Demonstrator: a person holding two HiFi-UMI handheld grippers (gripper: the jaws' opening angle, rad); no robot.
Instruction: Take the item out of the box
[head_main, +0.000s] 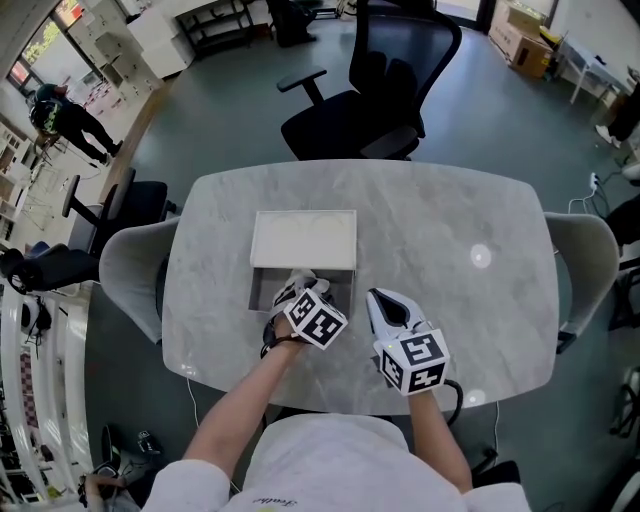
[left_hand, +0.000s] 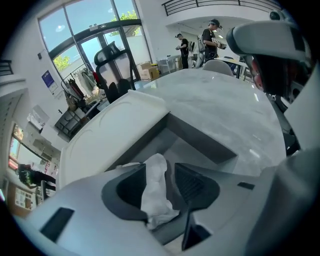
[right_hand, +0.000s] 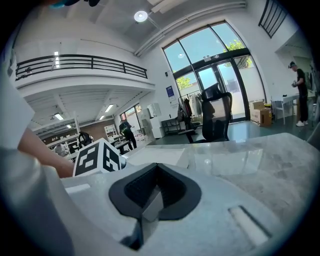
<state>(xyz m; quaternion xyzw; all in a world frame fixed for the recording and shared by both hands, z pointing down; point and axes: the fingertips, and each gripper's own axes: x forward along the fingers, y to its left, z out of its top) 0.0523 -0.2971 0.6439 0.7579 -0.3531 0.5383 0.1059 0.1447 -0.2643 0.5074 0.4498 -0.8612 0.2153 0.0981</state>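
While the crumpled white item (left_hand: 156, 195) lies inside the open box (left_hand: 200, 139) on the worktop (head_main: 450, 220), the left tongs (left_hand: 160, 169) straddle it, spread wide, pads not pressing. Right tongs (right_hand: 156, 192) — clenched, empty, beside the box. Step: the grasp. Next: close on the item, then lift clear of the walls.

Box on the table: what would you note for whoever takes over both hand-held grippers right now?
Left hand-held gripper: open, down in the open box, with the crumpled white item between its jaws, not clamped.
Right hand-held gripper: jaws together, empty, over the table beside the box.
Lid: lies flat just beyond the box.
Done: box open, item reached.
Left: close on the item and lift it out.
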